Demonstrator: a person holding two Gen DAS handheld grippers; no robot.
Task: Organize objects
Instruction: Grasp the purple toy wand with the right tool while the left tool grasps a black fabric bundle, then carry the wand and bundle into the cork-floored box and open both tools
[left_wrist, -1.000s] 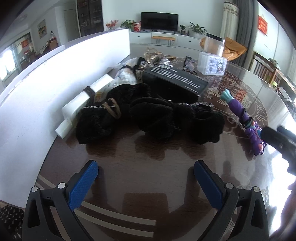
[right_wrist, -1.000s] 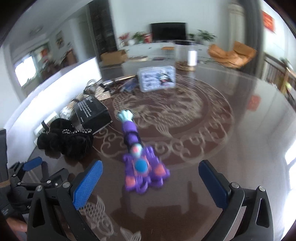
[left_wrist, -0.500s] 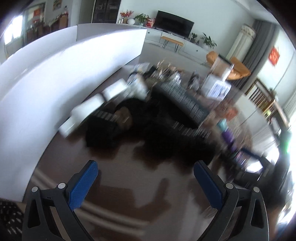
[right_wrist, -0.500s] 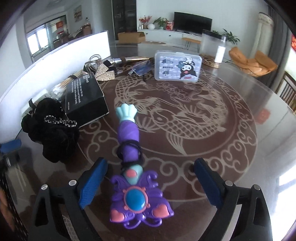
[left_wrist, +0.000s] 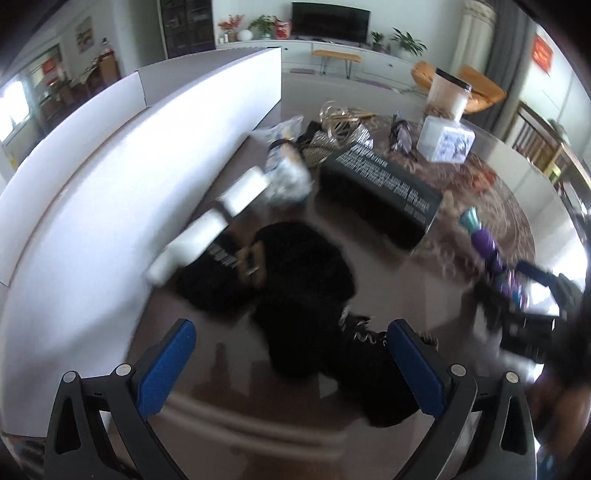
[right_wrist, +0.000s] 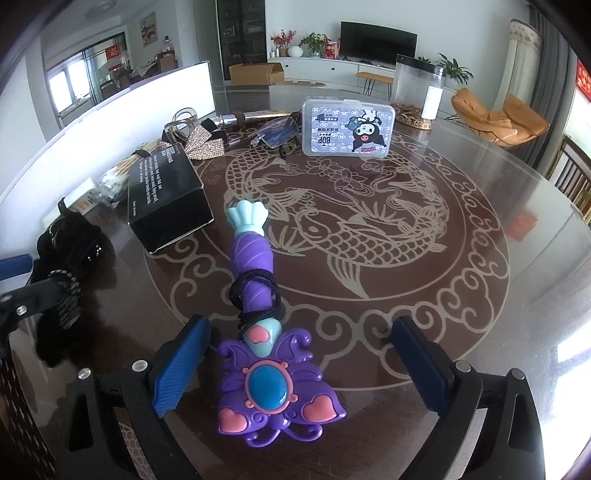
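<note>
Right gripper: jaws wide, straddling the purple toy wand without touching it; wand lies just beside the black box.
Left gripper: jaws wide, empty, over black fluffy items near the box.
Progress, as judged: 0 items sorted; all remain loose.

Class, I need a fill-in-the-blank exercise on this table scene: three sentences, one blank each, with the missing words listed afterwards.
1. The right claw is open, and between its blue pads lies the head of the ____ toy wand.
2. The oval gem in the middle of the wand's head is ____.
3. Thin black cord is wound around the wand's ____.

Missing words: purple; blue; handle
</note>
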